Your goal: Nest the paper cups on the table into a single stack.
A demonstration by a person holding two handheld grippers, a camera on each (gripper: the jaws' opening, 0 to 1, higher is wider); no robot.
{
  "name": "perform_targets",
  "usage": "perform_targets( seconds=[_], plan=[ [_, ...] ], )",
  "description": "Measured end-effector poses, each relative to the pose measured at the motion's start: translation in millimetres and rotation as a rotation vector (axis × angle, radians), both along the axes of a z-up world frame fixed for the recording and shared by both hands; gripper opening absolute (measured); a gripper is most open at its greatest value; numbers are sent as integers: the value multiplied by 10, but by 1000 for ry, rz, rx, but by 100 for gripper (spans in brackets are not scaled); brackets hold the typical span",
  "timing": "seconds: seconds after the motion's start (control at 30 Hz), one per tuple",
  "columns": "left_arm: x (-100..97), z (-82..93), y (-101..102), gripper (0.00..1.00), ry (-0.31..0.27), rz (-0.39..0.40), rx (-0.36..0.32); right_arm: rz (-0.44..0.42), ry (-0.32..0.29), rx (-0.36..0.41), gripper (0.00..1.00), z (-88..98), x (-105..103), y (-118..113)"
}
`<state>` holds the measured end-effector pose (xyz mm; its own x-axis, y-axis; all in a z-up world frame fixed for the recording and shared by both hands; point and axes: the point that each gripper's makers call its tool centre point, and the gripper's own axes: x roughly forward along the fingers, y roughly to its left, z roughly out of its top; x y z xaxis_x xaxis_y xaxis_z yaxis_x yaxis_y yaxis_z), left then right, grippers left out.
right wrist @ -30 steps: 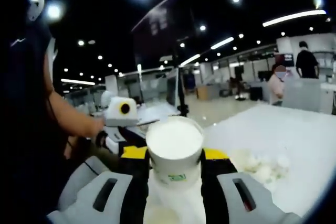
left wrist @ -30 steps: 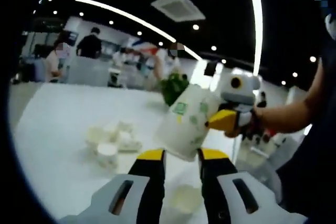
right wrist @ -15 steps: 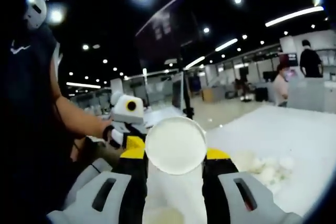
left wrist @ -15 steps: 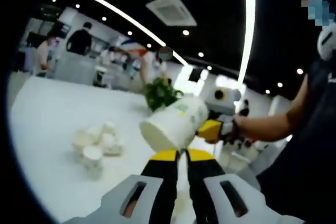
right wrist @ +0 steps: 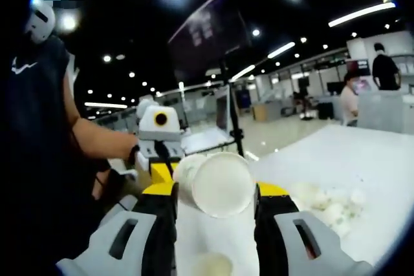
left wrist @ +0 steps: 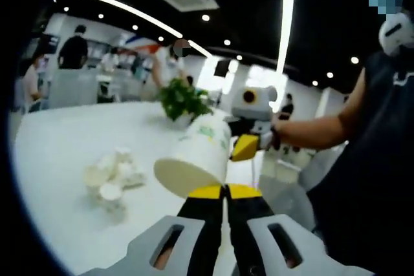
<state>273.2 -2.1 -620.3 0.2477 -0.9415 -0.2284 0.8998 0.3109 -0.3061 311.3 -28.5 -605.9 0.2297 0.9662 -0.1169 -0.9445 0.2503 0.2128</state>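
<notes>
Left gripper [left wrist: 224, 192]: yellow-tipped black jaws nearly together, only a thin gap between them, nothing in it. Grey plastic body with slotted openings below the tips.

Right gripper [right wrist: 213, 190]: jaws spread wide, yellow tips on either side of a white paper cup [right wrist: 222, 184], held lying on its side, its round face toward the camera. Can't tell from this view whether that face is mouth or base. A second white rounded shape sits just left of and behind the cup, touching or overlapping it; too blurred to say what it is.

In the left gripper view the same cup [left wrist: 193, 159] is a tapered white cone with smooth matte paper and a pale cream round end facing the lens. The right gripper [left wrist: 245, 148] comes in from the right with a yellow jaw against the cup's upper side. Green printed patches on the cup wall; print too small to read.

A person's bare forearm [left wrist: 309, 128] and dark sleeveless top show behind the right gripper.

The table [left wrist: 58, 153] is white, smooth and glossy. A loose cluster of small white cups [left wrist: 110, 173] sits on it, some upright, some tipped, well apart from the held cup. The same cluster [right wrist: 328, 205] is at the right in the right gripper view. Another pale round cup [right wrist: 211, 265] lies low between the right jaws, blurred.

A green leafy plant [left wrist: 180, 100] stands at the table's far edge. Ceiling has strip lights and round spots. There's no legible writing anywhere.
</notes>
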Motion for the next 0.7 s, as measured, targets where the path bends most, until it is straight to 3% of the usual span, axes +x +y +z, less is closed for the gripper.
perform_targets(
  seconds=[0.17, 0.3, 0.53, 0.7],
  plan=[
    [-85, -22, -14, 0, 3, -51, 41, 12, 5, -20, 46, -26, -37, -15],
    [-74, -6, -16, 0, -7, -51, 57, 12, 1, -22, 42, -41, -59, -16],
    [-6, 172, -12, 0, -22, -10, -26, -2, 9, 7, 42, -16, -57, -68],
    [0, 190, -50, 1, -32, -5, -34, -14, 19, 15, 42, -42, -68, -93]
  ],
)
